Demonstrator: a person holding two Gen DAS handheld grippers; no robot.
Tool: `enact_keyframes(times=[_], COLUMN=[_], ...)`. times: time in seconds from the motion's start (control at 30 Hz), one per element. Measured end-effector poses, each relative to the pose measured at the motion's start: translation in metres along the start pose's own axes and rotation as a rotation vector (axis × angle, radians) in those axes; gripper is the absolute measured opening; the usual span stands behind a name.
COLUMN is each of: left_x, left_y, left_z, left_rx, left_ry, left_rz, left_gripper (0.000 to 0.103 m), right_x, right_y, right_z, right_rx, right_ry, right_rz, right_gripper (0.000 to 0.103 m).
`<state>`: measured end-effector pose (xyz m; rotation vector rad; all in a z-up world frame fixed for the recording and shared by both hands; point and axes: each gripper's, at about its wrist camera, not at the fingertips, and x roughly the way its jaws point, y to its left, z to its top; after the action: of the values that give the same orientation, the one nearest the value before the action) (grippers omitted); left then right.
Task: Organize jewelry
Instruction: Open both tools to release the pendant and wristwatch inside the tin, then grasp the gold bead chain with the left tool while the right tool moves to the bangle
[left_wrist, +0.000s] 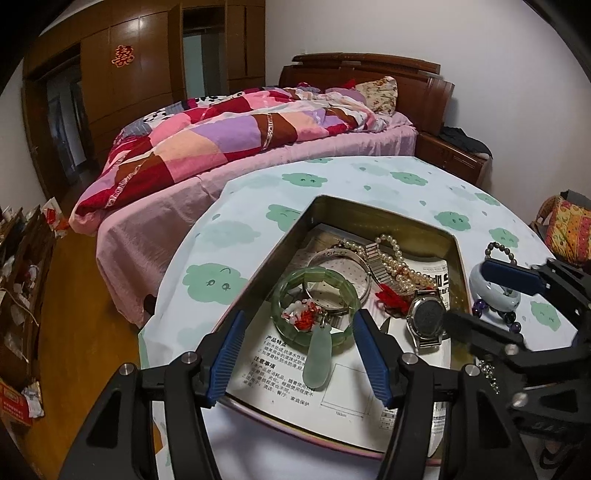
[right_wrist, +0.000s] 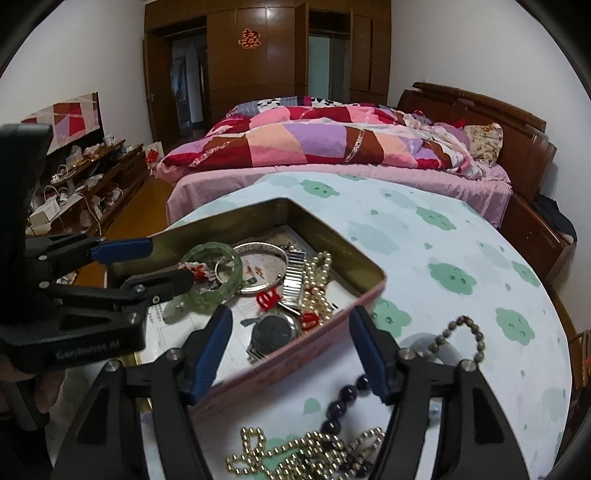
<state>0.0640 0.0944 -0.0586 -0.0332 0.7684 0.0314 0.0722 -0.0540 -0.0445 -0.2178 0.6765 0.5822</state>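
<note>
An open tin box (left_wrist: 373, 211) (right_wrist: 325, 332) sits on the cloud-print table. In it lie a green jade bangle (left_wrist: 314, 306) (right_wrist: 212, 273) with a pale pendant (left_wrist: 317, 360), a silver bangle (left_wrist: 341, 264), a pearl string (left_wrist: 399, 264), a watch (left_wrist: 428, 315) (right_wrist: 275, 330) and red charms. My left gripper (left_wrist: 299, 326) is open, fingers either side of the green bangle, empty. My right gripper (right_wrist: 290, 325) is open over the tin's near wall, empty. On the table outside lie a white bangle (left_wrist: 495, 291), a grey bead bracelet (right_wrist: 469, 336), purple beads (right_wrist: 343, 402) and a gold bead chain (right_wrist: 295, 450).
A bed with a patchwork quilt (left_wrist: 236, 129) stands just behind the table. A wooden wardrobe (right_wrist: 266, 51) fills the far wall. A cluttered low cabinet (right_wrist: 85, 177) runs along the left. A printed paper (left_wrist: 291, 373) lines the tin's floor.
</note>
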Motion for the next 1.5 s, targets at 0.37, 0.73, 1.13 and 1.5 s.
enact_keyframes(times=[0.37, 0.73, 1.13, 1.5], left_x=[-0.017, -0.033, -0.036, -0.038], left_y=[-0.037, -0.074, -0.120, -0.134], left_z=[-0.009, -0.020, -0.029, -0.031], left_rx=[0.049, 0.091, 0.218, 0.251], left_ry=[-0.017, -0.056, -0.064, -0.083], left_rz=[-0.003, -0.036, -0.105, -0.112], left_gripper=[0.063, 0.063, 0.063, 0.045], right_x=[-0.043, -0.060, -0.057, -0.062], right_y=[-0.058, -0.099, -0.101, -0.109], right_z=[-0.034, -0.078, -0.089, -0.091], right_rx=[0.142, 0.258, 0.259, 0.280], right_ry=[-0.011, 0.037, 0.047, 0.036], right_rz=[-0.085, -0.154, -0.169, -0.232], right_gripper=[0.077, 0.077, 0.077, 0.077])
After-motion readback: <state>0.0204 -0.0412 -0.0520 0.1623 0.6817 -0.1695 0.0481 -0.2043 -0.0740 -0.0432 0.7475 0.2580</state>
